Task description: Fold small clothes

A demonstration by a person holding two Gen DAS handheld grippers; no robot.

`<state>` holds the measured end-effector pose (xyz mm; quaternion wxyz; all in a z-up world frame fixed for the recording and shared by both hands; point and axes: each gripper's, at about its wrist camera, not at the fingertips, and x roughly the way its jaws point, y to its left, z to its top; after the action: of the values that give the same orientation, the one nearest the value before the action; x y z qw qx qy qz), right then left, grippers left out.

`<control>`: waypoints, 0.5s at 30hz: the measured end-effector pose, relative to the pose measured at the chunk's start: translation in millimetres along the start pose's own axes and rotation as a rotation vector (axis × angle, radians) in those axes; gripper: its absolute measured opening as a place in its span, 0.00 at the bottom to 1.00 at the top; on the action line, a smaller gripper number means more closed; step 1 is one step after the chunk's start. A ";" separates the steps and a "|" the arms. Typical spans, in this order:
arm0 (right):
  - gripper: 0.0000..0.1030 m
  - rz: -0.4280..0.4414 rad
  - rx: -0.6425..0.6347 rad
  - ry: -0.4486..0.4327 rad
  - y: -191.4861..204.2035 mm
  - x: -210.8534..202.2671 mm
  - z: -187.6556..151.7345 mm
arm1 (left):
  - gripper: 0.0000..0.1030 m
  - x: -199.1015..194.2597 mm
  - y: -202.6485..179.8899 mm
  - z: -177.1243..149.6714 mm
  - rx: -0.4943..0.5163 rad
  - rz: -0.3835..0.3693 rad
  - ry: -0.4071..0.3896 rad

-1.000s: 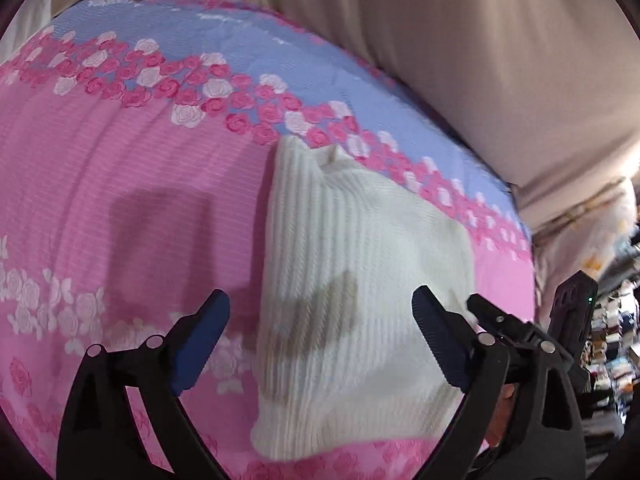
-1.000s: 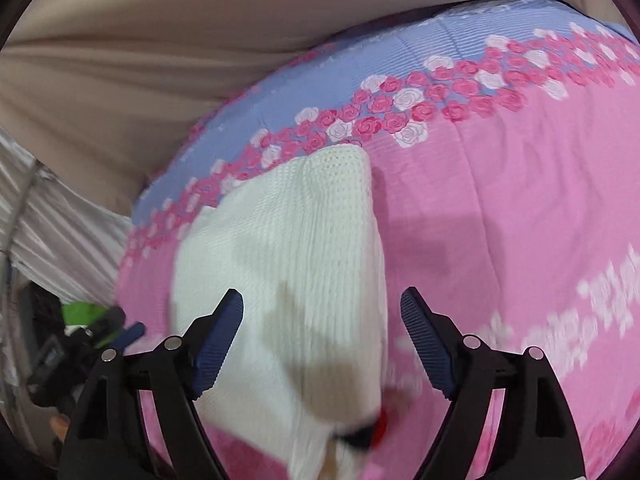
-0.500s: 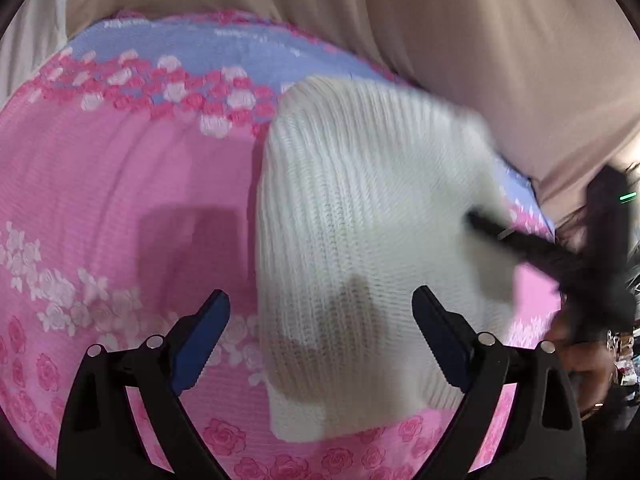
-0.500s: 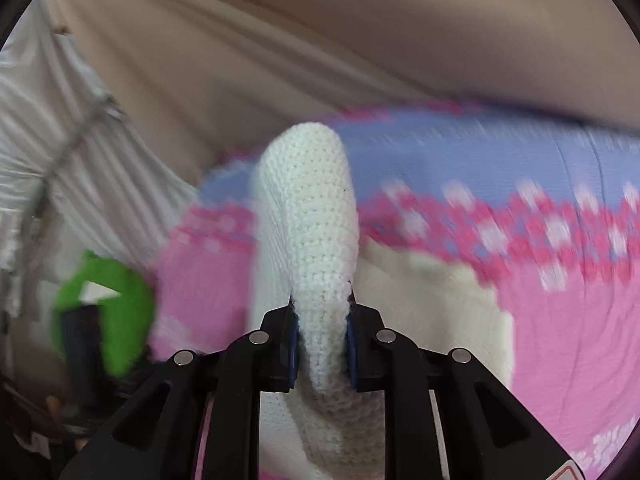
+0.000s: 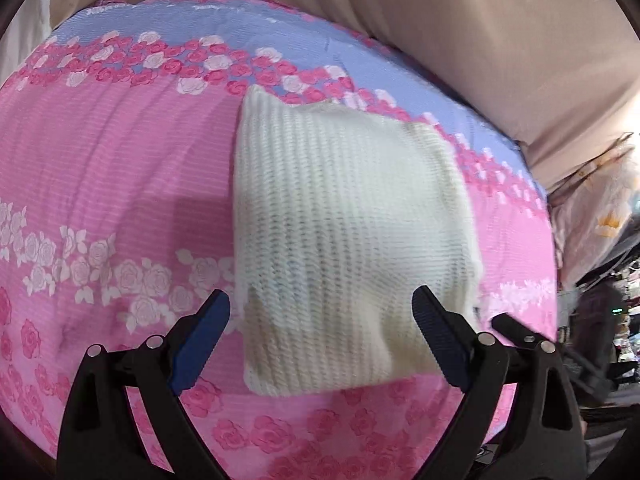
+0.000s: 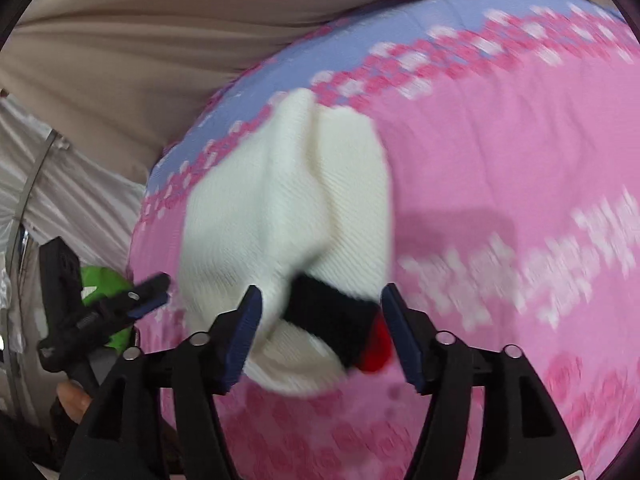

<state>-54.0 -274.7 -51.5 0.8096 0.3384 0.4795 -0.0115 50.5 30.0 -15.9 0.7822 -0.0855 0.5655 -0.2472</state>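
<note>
The white knit garment [image 5: 344, 240] lies folded on the pink floral bedspread [image 5: 120, 184], near its blue band. Left gripper [image 5: 320, 332]: jaws wide apart, hovering over the garment's near edge, not gripping. Right gripper [image 6: 320, 328]: jaws opening, the garment's black-and-red patch [image 6: 332, 320] between them, pads clear of the fabric

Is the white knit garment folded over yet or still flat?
Folded: the white knit garment shows one layer lapped over another, lying on the floral bedsheet.
</note>
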 end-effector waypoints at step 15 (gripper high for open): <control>0.80 0.177 0.285 0.118 -22.9 62.3 80.5 | 0.89 7.9 -78.6 5.4 0.180 -0.044 0.003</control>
<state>33.7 -318.3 -87.6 0.7218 0.4907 0.4879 0.0118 34.7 -42.5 11.8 0.7801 -0.0271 0.5402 -0.3144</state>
